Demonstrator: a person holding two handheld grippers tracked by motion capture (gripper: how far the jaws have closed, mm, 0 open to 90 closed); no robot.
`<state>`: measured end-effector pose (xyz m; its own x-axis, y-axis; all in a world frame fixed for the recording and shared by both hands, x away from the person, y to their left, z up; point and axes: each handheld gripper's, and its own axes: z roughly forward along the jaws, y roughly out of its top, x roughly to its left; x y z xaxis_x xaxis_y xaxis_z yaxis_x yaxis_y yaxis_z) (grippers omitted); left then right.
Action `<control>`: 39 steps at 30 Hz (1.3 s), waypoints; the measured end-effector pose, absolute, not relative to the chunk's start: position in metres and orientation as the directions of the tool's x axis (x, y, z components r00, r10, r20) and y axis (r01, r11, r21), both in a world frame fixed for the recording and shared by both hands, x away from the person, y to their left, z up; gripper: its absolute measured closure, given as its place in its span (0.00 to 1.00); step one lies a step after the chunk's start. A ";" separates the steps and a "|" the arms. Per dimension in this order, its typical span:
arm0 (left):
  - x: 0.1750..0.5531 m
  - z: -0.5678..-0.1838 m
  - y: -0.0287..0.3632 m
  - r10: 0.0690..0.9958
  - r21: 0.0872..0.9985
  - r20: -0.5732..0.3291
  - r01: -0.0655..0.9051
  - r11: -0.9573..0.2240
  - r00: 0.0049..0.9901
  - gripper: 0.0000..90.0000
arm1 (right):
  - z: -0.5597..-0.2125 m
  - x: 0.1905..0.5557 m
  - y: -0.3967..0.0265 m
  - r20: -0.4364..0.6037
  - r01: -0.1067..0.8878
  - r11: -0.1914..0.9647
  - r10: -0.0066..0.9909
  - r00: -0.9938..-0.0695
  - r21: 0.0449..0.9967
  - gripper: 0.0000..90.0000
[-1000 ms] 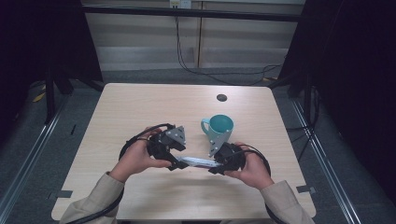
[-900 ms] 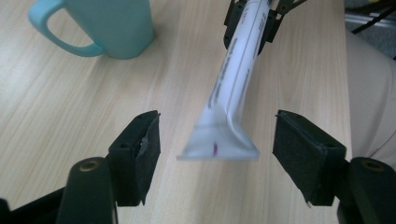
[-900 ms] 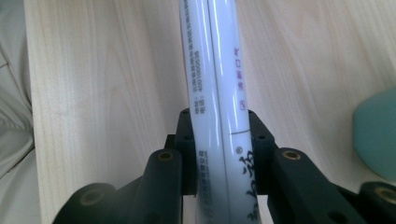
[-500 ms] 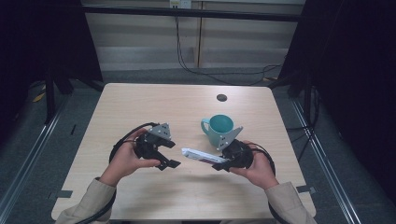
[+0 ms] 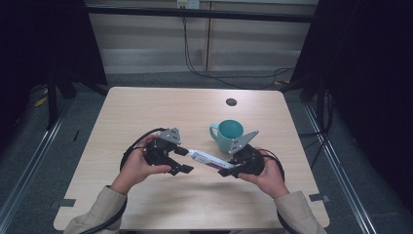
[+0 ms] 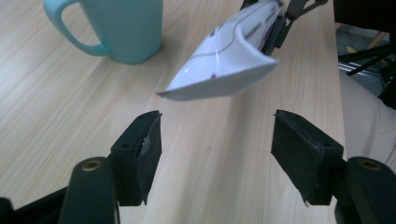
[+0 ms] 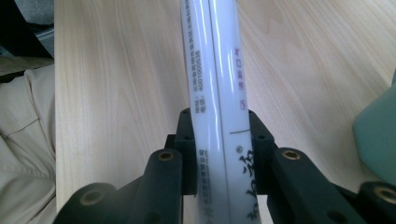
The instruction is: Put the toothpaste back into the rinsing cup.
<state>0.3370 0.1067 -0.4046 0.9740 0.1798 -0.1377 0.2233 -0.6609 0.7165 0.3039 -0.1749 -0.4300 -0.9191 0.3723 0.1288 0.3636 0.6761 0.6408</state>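
The right tool (image 5: 229,171) is clamped on one white tube (image 5: 208,159), held above the bench (image 5: 146,105) near the single teal mug (image 5: 228,134). The left tool (image 5: 181,160) has just been closing, its jaws apart and empty just short of the tube's flat end. It should line up squarely there, then squeeze gently.

A teal mug (image 5: 229,135) stands on the wooden table (image 5: 146,112).
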 end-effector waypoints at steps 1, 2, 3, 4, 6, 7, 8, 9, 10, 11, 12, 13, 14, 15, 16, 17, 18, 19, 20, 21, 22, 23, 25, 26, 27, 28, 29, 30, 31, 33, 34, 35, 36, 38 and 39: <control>0.337 -0.403 0.105 0.172 0.721 -0.116 0.202 -0.663 0.978 0.38 | -0.430 0.304 -0.174 0.125 0.362 0.683 0.371 -0.920 0.635 0.80; 0.336 -0.402 0.105 0.173 0.724 -0.121 0.206 -0.659 0.977 0.38 | -0.431 0.304 -0.173 0.128 0.362 0.683 0.368 -0.921 0.634 0.80; 0.336 -0.401 0.104 0.172 0.725 -0.115 0.201 -0.659 0.978 0.38 | -0.431 0.304 -0.173 0.130 0.363 0.684 0.369 -0.921 0.632 0.80; 0.337 -0.399 0.103 0.166 0.727 -0.107 0.191 -0.659 0.980 0.38 | -0.431 0.304 -0.172 0.132 0.363 0.686 0.366 -0.921 0.631 0.80; 0.337 -0.398 0.102 0.163 0.724 -0.110 0.192 -0.663 0.980 0.39 | -0.431 0.305 -0.171 0.126 0.355 0.690 0.360 -0.924 0.631 0.80; 0.337 -0.396 0.100 0.160 0.720 -0.101 0.184 -0.670 0.982 0.39 | -0.431 0.304 -0.169 0.128 0.358 0.697 0.361 -0.924 0.621 0.80; 0.337 -0.396 0.100 0.160 0.720 -0.101 0.184 -0.670 0.982 0.40 | -0.431 0.304 -0.169 0.128 0.358 0.697 0.361 -0.924 0.621 0.80; 0.336 -0.396 0.097 0.157 0.715 -0.090 0.173 -0.677 0.984 0.41 | -0.431 0.304 -0.167 0.124 0.353 0.701 0.356 -0.926 0.619 0.80; 0.336 -0.396 0.097 0.157 0.715 -0.090 0.173 -0.677 0.984 0.42 | -0.431 0.304 -0.167 0.124 0.353 0.701 0.356 -0.926 0.619 0.80; 0.336 -0.396 0.096 0.156 0.721 -0.080 0.166 -0.673 0.984 0.44 | -0.431 0.304 -0.166 0.120 0.344 0.704 0.349 -0.929 0.622 0.80; 0.336 -0.396 0.096 0.156 0.721 -0.080 0.166 -0.673 0.984 0.46 | -0.431 0.304 -0.166 0.120 0.344 0.704 0.349 -0.929 0.622 0.80; 0.337 -0.395 0.096 0.150 0.715 -0.084 0.164 -0.679 0.985 0.47 | -0.431 0.304 -0.165 0.123 0.344 0.706 0.345 -0.930 0.618 0.80; 0.337 -0.395 0.096 0.150 0.715 -0.084 0.164 -0.679 0.985 0.47 | -0.431 0.304 -0.165 0.123 0.344 0.706 0.345 -0.930 0.618 0.80; 0.337 -0.396 0.094 0.152 0.705 -0.076 0.161 -0.691 0.985 0.49 | -0.431 0.304 -0.164 0.128 0.345 0.710 0.342 -0.931 0.613 0.80; 0.337 -0.396 0.094 0.152 0.705 -0.076 0.161 -0.691 0.985 0.50 | -0.431 0.304 -0.164 0.128 0.345 0.710 0.342 -0.931 0.613 0.80; 0.337 -0.396 0.094 0.146 0.697 -0.065 0.149 -0.702 0.987 0.50 | -0.431 0.304 -0.164 0.123 0.340 0.712 0.339 -0.932 0.614 0.80; 0.337 -0.396 0.094 0.147 0.698 -0.066 0.151 -0.699 0.987 0.52 | -0.431 0.303 -0.164 0.123 0.342 0.714 0.341 -0.932 0.611 0.80; 0.337 -0.396 0.093 0.149 0.694 -0.070 0.155 -0.703 0.986 0.54 | -0.431 0.304 -0.163 0.126 0.338 0.717 0.334 -0.934 0.610 0.80; 0.337 -0.397 0.093 0.150 0.696 -0.068 0.154 -0.701 0.986 0.54 | -0.431 0.303 -0.163 0.122 0.337 0.719 0.334 -0.935 0.608 0.80; 0.337 -0.396 0.092 0.142 0.694 -0.063 0.145 -0.705 0.988 0.55 | -0.431 0.304 -0.163 0.125 0.337 0.716 0.332 -0.935 0.611 0.80; 0.337 -0.396 0.091 0.138 0.691 -0.059 0.141 -0.709 0.989 0.55 | -0.431 0.304 -0.163 0.125 0.337 0.716 0.332 -0.935 0.611 0.80; 0.337 -0.395 0.091 0.130 0.684 -0.054 0.132 -0.717 0.990 0.56 | -0.430 0.304 -0.163 0.118 0.330 0.718 0.330 -0.937 0.613 0.80; 0.337 -0.394 0.090 0.127 0.676 -0.055 0.131 -0.725 0.990 0.56 | -0.430 0.304 -0.163 0.123 0.332 0.718 0.328 -0.937 0.612 0.80; 0.336 -0.393 0.089 0.113 0.675 -0.049 0.116 -0.729 0.992 0.58 | -0.430 0.304 -0.163 0.123 0.333 0.719 0.329 -0.936 0.610 0.80; 0.335 -0.392 0.089 0.103 0.667 -0.053 0.112 -0.736 0.993 0.59 | -0.429 0.304 -0.163 0.133 0.333 0.723 0.321 -0.938 0.606 0.80; 0.335 -0.391 0.089 0.098 0.666 -0.049 0.105 -0.738 0.994 0.59 | -0.429 0.304 -0.163 0.133 0.333 0.723 0.321 -0.938 0.606 0.80; 0.334 -0.391 0.088 0.093 0.664 -0.049 0.102 -0.741 0.994 0.60 | -0.429 0.304 -0.163 0.135 0.332 0.722 0.317 -0.939 0.607 0.80; 0.333 -0.390 0.088 0.090 0.659 -0.043 0.096 -0.746 0.995 0.62 | -0.428 0.304 -0.163 0.143 0.336 0.721 0.317 -0.938 0.607 0.80; 0.332 -0.389 0.087 0.086 0.656 -0.035 0.088 -0.749 0.996 0.63 | -0.428 0.304 -0.163 0.139 0.332 0.722 0.315 -0.939 0.607 0.80; 0.328 -0.386 0.084 0.055 0.642 -0.001 0.043 -0.766 0.998 0.69 | -0.428 0.305 -0.164 0.146 0.331 0.716 0.309 -0.940 0.615 0.80; 0.328 -0.386 0.084 0.055 0.642 -0.001 0.043 -0.766 0.998 0.69 | -0.428 0.305 -0.164 0.146 0.331 0.716 0.309 -0.940 0.615 0.80; 0.326 -0.385 0.083 0.053 0.635 0.002 0.040 -0.772 0.999 0.69 | -0.427 0.305 -0.164 0.142 0.331 0.719 0.312 -0.939 0.611 0.80; 0.327 -0.384 0.083 0.049 0.632 0.002 0.037 -0.774 0.999 0.69 | -0.427 0.305 -0.164 0.146 0.330 0.720 0.307 -0.941 0.611 0.80; 0.327 -0.383 0.082 0.054 0.635 0.002 0.040 -0.771 0.999 0.69 | -0.427 0.305 -0.165 0.148 0.329 0.717 0.304 -0.941 0.615 0.80; 0.328 -0.383 0.082 0.051 0.635 -0.008 0.045 -0.771 0.999 0.69 | -0.427 0.305 -0.165 0.148 0.330 0.713 0.306 -0.940 0.618 0.80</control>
<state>0.3284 0.0821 -0.3832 0.9986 0.0514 -0.0078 0.0447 -0.7715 0.6347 0.3054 -0.1653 -0.4266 -0.9403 0.3064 0.1485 0.3300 0.7133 0.6183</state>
